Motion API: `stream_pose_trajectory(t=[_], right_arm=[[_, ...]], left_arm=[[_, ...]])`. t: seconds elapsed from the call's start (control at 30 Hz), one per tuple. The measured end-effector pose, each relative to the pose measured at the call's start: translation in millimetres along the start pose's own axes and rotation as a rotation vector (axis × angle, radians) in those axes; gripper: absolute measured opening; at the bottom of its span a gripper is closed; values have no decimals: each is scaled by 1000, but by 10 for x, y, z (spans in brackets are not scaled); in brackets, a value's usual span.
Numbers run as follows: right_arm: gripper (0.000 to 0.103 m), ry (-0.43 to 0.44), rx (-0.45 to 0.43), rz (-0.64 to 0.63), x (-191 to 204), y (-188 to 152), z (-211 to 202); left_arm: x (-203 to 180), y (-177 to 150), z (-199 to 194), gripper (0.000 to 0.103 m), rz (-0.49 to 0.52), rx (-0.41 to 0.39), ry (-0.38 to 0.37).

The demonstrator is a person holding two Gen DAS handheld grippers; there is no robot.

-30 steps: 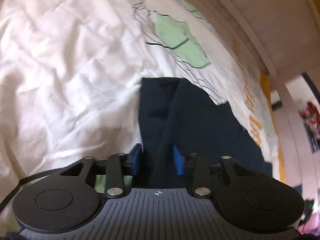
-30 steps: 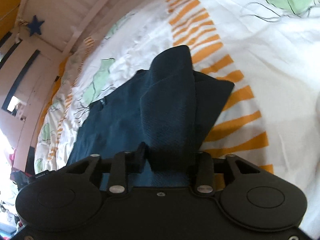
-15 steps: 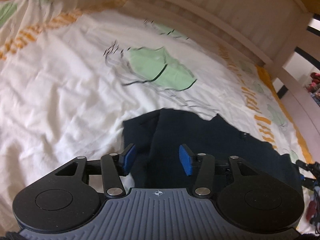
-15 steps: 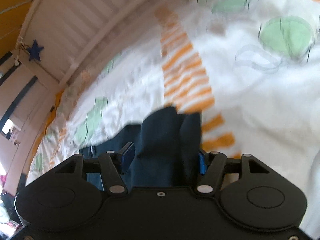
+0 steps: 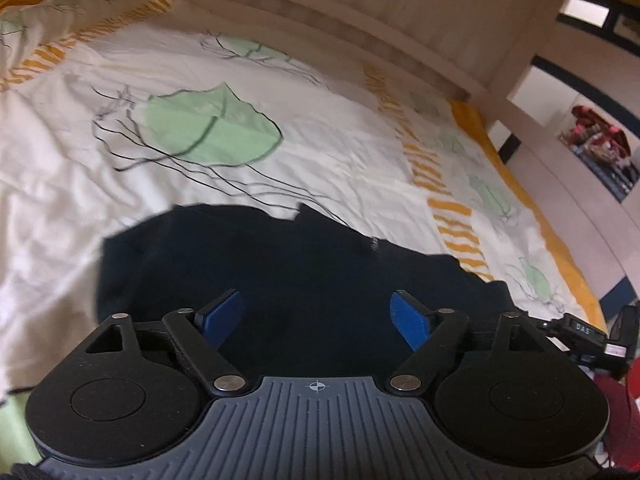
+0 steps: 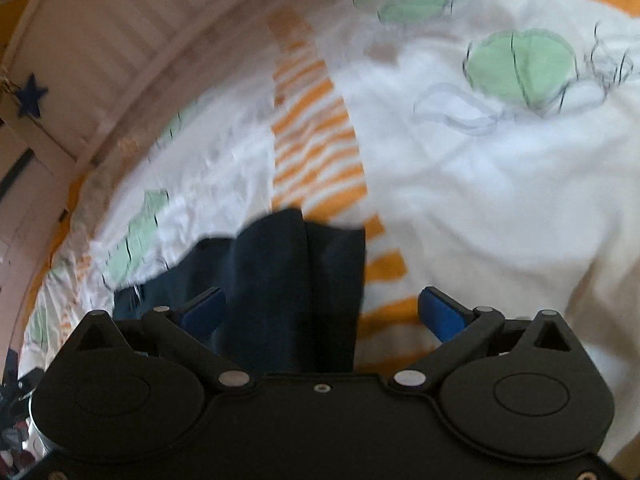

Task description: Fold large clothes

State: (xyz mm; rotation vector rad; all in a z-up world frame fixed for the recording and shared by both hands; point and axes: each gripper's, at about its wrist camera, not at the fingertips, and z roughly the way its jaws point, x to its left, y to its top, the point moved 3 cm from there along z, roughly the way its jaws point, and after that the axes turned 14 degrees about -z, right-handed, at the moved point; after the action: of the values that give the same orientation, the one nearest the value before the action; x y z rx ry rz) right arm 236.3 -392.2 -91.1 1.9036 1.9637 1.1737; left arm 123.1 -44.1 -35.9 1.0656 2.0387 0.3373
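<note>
A dark navy garment (image 5: pixel 280 264) lies spread on the white duvet (image 5: pixel 72 184), filling the lower middle of the left wrist view. My left gripper (image 5: pixel 316 314) hovers above its near part with jaws opening wide; the blue pads (image 5: pixel 222 314) touch no cloth. In the right wrist view a folded, doubled-over strip of the same garment (image 6: pixel 296 280) runs away from me between the jaws of my right gripper (image 6: pixel 322 308). Those jaws are opening too: the left pad (image 6: pixel 204 308) sits beside the cloth edge and the right pad (image 6: pixel 440 312) stands well apart from it.
The duvet carries green jellyfish prints (image 5: pixel 212 128) and orange striped bands (image 6: pixel 316 140). A pale slatted bed rail (image 5: pixel 360 12) bounds the far side. A black device (image 5: pixel 584 332) and something red sit at the left view's right edge. A blue star (image 6: pixel 30 94) hangs on the wall.
Both grippers went from shut on folds of the garment to wide open. The left gripper pulled back and rose, so more of the bed shows. The right one stayed over its fold.
</note>
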Motion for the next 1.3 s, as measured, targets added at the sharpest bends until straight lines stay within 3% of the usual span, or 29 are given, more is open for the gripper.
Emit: stream_pose_trajectory(t=[0.1,0.47,0.63,0.73,1.2,1.3], right_arm=[[103,-10,13,-32,30,-20,28],[103,-31,31,-54,101,-53,69],[103,-43,40,-56,115,-46,85],[103,-49,48,-57,127,-38,98],[103,-78,79,-71,179,-15,156],[103,-44,127,-96,208,-4,173]], left_arm=[[-158,-89,151,88,13,6,1],[-512,-325,731,88,120,37,101],[-526,-469,919,101,181,45,146],[-584,-582,953,103,258,22,180],[-525,-630,1002,103,282,10,164],[-512,-628,1004,103,280,12,157]])
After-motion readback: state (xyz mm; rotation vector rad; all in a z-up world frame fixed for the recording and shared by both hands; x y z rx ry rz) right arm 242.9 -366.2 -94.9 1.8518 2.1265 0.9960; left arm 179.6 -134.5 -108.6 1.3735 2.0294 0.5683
